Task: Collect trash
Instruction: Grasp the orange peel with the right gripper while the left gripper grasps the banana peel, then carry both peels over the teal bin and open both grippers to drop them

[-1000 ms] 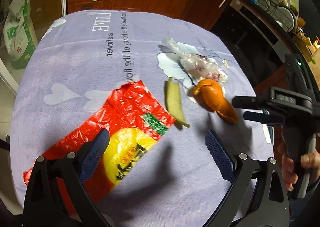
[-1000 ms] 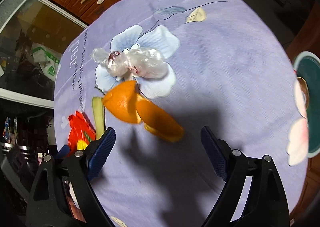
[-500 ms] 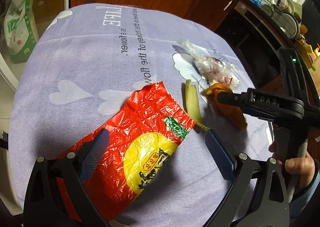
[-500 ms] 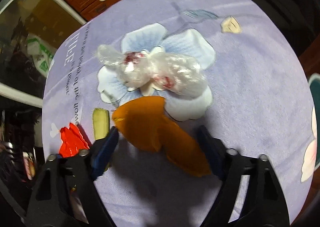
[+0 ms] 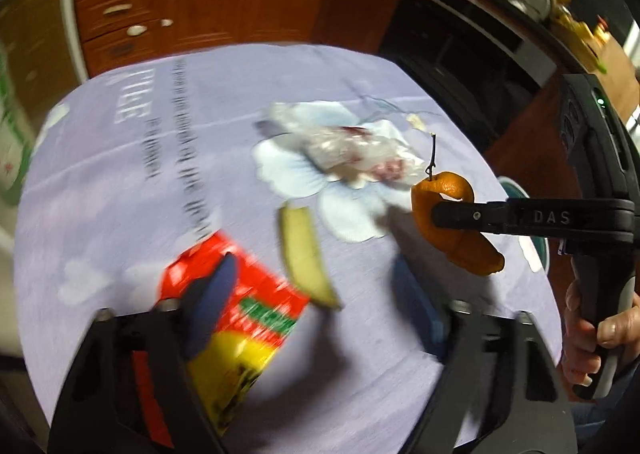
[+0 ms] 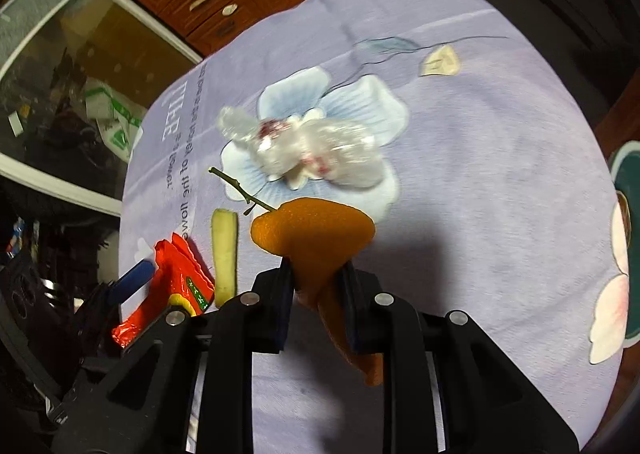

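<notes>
The right gripper (image 6: pixel 316 286) has its jaws closing on a curled orange citrus peel with a thin stem (image 6: pixel 316 232), pinched between the pads and lifted clear of the lilac flower-print cloth covering the surface (image 6: pixel 480 158). The left gripper (image 5: pixel 316 294) hovers with jaws closing on nothing, over a crumpled red and yellow plastic wrapper (image 5: pixel 248 318) and a pale yellow-green peel strip (image 5: pixel 304 254). A crumpled clear plastic bag (image 6: pixel 316 154) lies just beyond the orange peel.
</notes>
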`<state>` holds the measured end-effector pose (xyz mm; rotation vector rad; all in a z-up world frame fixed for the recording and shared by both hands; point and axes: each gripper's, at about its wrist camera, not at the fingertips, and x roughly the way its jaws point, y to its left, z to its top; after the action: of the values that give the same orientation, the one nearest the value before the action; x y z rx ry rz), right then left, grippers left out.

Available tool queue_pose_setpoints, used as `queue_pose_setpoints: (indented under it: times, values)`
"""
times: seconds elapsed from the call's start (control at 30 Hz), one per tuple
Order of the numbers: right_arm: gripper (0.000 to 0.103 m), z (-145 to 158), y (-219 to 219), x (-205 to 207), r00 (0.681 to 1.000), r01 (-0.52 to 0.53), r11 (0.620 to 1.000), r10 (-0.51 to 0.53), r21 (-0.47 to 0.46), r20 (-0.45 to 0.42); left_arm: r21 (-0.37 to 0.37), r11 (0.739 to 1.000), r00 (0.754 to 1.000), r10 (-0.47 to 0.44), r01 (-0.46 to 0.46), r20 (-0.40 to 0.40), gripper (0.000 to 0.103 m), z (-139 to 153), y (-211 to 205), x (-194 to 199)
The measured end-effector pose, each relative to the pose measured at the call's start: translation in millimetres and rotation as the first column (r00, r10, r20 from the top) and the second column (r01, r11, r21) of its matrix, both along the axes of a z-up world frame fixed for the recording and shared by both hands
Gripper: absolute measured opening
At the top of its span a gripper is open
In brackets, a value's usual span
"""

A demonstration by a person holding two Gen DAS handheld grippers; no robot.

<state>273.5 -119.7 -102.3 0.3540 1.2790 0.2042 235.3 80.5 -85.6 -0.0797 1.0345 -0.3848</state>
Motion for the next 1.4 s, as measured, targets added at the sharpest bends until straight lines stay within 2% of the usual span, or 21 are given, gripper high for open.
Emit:
queue_pose_setpoints:
  times: [0.07, 0.13, 0.23, 0.3, 0.4, 0.47, 0.63, 0.83, 1.13, 1.4]
  values:
    - [0.020, 0, -10, -2, 1.000, 0.017, 1.000, -0.017, 0.015, -0.004, 0.026, 0.999, 0.999, -0.022, 0.022, -0.027, 0.058, -7, -11, 14]
    - [0.020, -1, -20, -4, 1.000, 0.024, 0.999, -0.024, 0.029, -0.004, 0.057, 0.998, 0.998, -0.026, 0.029, -0.053, 0.057, -18, -18, 25]
    - [0.020, -2, -30, -6, 1.000, 0.026, 0.999, -0.026, 0.035, -0.001, 0.081, 0.996, 0.996, -0.025, 0.031, -0.084, 0.049, -30, -21, 35]
    - [0.020, -3, -39, -7, 1.000, 0.031, 0.999, -0.031, 0.041, -0.001, 0.108, 0.994, 0.997, -0.021, 0.029, -0.076, 0.040, -33, -23, 38]
    - [0.020, -7, -49, -8, 0.999, 0.044, 0.997, -0.043, 0.058, -0.008, 0.127, 0.991, 0.997, -0.018, 0.028, -0.079, 0.035, -33, -26, 38]
    - [0.020, -10, -56, -8, 0.999, 0.051, 0.996, -0.051, 0.071, -0.011, 0.152, 0.988, 0.998, -0.013, 0.023, -0.068, 0.021, -34, -29, 35]
    - [0.020, -12, -69, -15, 0.998, 0.068, 0.993, -0.067, 0.094, -0.013, 0.164, 0.986, 0.998, -0.001, 0.011, -0.056, 0.018, -31, -39, 17]
    - [0.020, -5, -89, -26, 0.996, 0.091, 0.989, -0.092, 0.120, 0.001, 0.104, 0.994, 0.998, -0.032, 0.037, -0.050, 0.018, -10, -58, -8]
    - [0.020, 13, -135, -48, 0.987, 0.151, 0.975, -0.159, 0.161, 0.035, 0.099, 0.987, 0.992, -0.122, 0.123, -0.016, 0.018, 19, -126, -26]
    - [0.020, 31, -210, -80, 0.960, 0.252, 0.950, -0.269, 0.183, 0.075, 0.112, 0.968, 0.974, -0.225, 0.223, 0.010, 0.018, 39, -204, -44]
